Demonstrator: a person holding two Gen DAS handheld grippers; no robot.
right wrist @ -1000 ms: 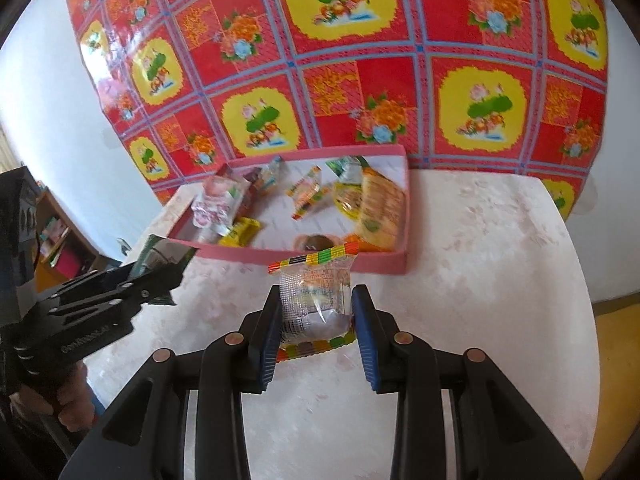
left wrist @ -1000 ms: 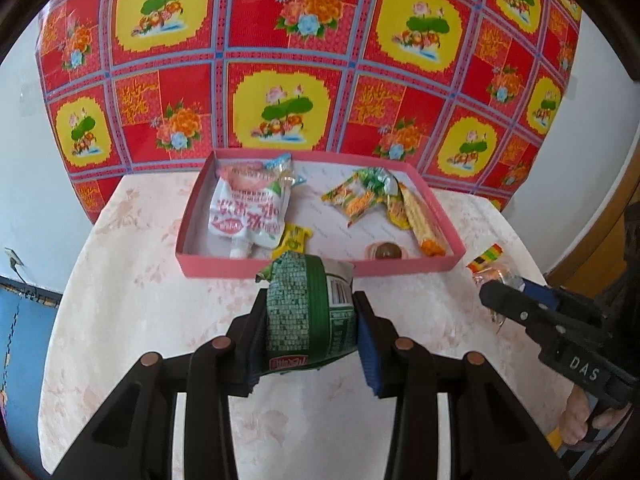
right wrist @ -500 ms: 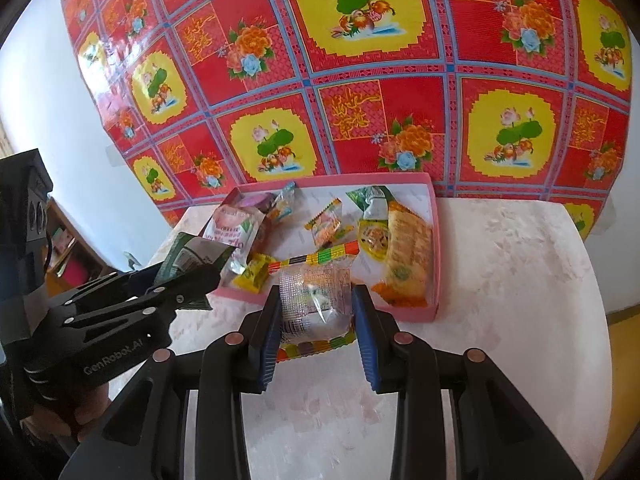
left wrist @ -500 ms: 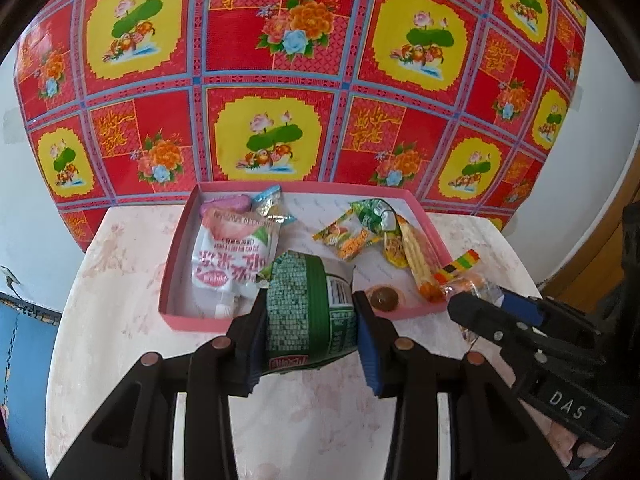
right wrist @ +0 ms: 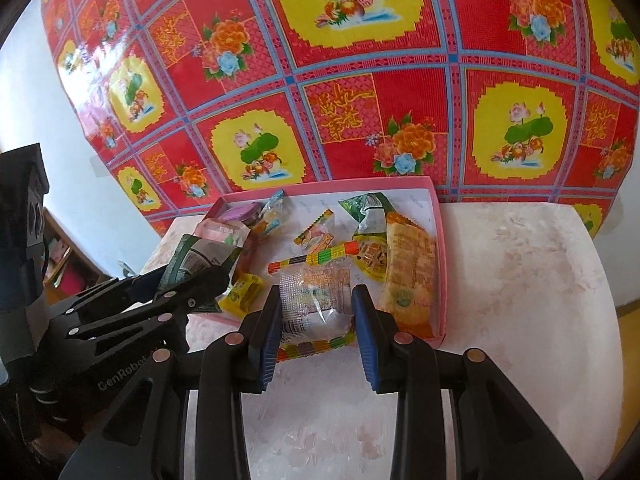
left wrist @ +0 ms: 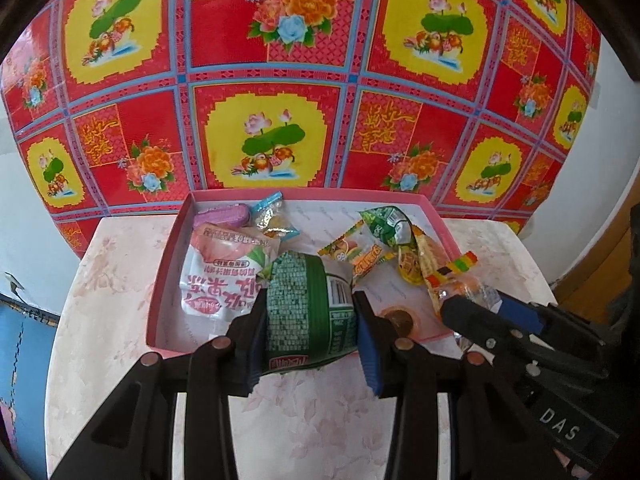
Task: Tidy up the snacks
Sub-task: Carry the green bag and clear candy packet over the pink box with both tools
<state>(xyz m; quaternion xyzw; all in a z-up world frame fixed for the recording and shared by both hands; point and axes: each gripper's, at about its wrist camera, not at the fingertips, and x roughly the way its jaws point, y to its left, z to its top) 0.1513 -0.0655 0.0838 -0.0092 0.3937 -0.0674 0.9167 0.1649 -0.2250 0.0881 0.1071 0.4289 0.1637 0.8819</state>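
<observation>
My left gripper (left wrist: pixel 310 316) is shut on a green snack packet (left wrist: pixel 308 308) and holds it over the near edge of the pink tray (left wrist: pixel 166 264). My right gripper (right wrist: pixel 314 312) is shut on a clear packet with rainbow-striped ends (right wrist: pixel 312 296), held above the tray's near rim (right wrist: pixel 438 264). The right gripper also shows in the left wrist view (left wrist: pixel 476 308), and the left gripper shows in the right wrist view (right wrist: pixel 192 288). The tray holds several snacks: a white and pink pouch (left wrist: pixel 222 276), an orange wafer pack (right wrist: pixel 408 276), a yellow candy (right wrist: pixel 242 294).
The tray sits at the far side of a pale marbled table (right wrist: pixel 520 280), against a wall hung with a red and yellow flowered cloth (left wrist: pixel 280 100). A small brown round snack (left wrist: pixel 398 320) lies in the tray's near right corner. The table drops off at left and right.
Both grippers have moved forward with their packets, from above the bare table to over the tray's near edge. Both have stayed shut.
</observation>
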